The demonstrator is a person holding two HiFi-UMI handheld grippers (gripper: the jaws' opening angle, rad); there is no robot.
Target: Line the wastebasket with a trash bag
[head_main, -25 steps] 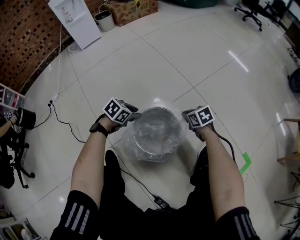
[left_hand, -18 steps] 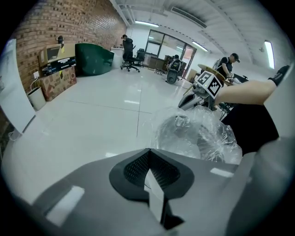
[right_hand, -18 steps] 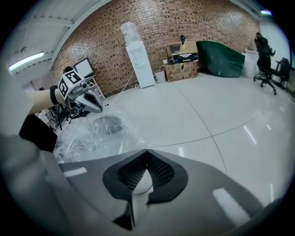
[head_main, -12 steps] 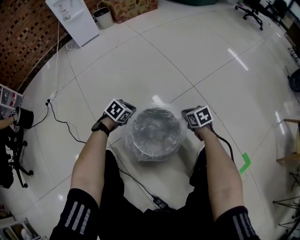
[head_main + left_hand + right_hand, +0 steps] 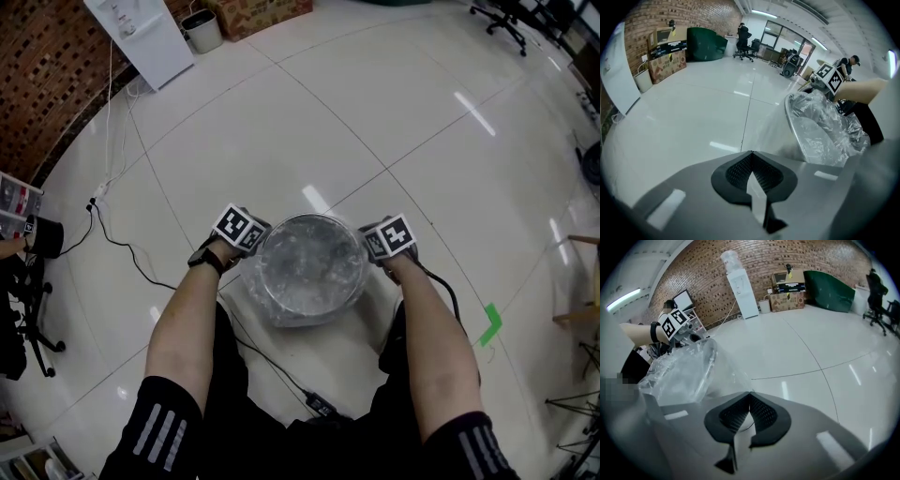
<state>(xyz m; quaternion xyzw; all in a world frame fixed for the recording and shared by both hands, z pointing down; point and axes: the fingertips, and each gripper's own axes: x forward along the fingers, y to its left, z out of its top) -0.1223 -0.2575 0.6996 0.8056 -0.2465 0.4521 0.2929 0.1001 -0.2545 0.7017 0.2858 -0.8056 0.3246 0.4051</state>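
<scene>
A round metal wastebasket (image 5: 309,298) stands on the floor between my arms, with a clear trash bag (image 5: 305,262) draped into it and over its rim. My left gripper (image 5: 239,232) is at the basket's left side, shut on a thin strip of the bag's film (image 5: 757,199). My right gripper (image 5: 386,239) is at the right side, shut on the film (image 5: 740,437) as well. In the left gripper view the left gripper (image 5: 751,152) has the bag-lined rim (image 5: 794,124) to its right. Seen from the right gripper (image 5: 750,393), the crumpled bag (image 5: 675,376) lies to its left.
The glossy white tiled floor spreads all round. A black cable (image 5: 122,248) runs across it at the left and another (image 5: 319,403) by the person's legs. A white water dispenser (image 5: 141,33), a small bin (image 5: 202,30) and a cardboard box (image 5: 267,11) stand by the brick wall. Green tape (image 5: 489,323) marks the floor.
Both grippers have sunk down beside the basket's rim, and the bag's film has been drawn down with them. The left gripper has come in closer to the basket.
</scene>
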